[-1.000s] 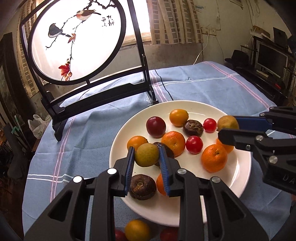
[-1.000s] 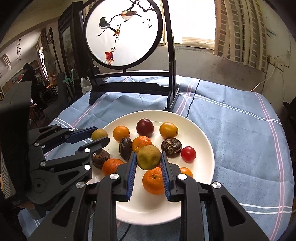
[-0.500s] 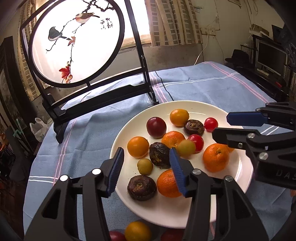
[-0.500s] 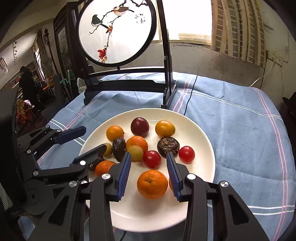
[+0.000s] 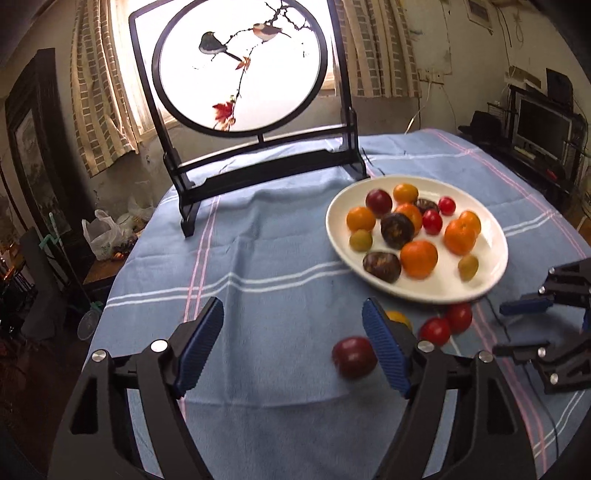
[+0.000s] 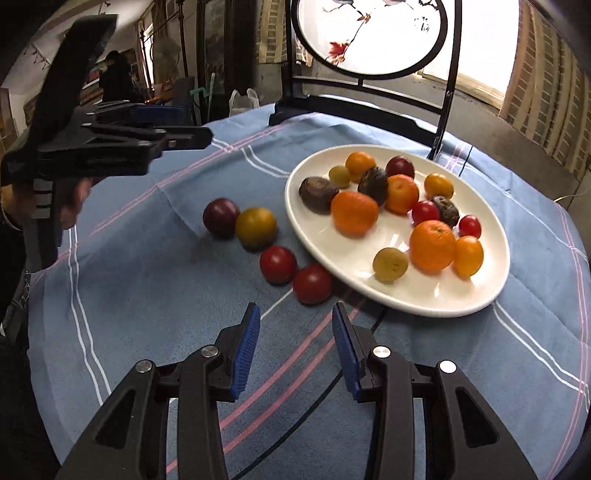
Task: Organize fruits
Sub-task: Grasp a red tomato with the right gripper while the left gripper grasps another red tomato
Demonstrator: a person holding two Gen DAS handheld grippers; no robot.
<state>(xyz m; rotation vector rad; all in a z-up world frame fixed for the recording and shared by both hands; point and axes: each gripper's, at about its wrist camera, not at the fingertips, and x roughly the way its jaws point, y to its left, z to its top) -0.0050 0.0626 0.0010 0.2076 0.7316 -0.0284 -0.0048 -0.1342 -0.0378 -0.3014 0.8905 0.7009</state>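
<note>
A white plate on the blue cloth holds several fruits: oranges, dark passion fruits, cherry tomatoes, plums and small green fruits. Beside the plate on the cloth lie a dark plum, a yellow-orange fruit and two red tomatoes. My left gripper is open and empty above the cloth, left of the plum. My right gripper is open and empty, just in front of the two tomatoes.
A round painted screen on a black stand stands at the table's far side. A black cable runs under the plate across the cloth. The left gripper's body shows in the right wrist view.
Both grippers let go of the small green fruits onto the plate, opened, and pulled back and away from the plate to above the cloth near the loose fruits.
</note>
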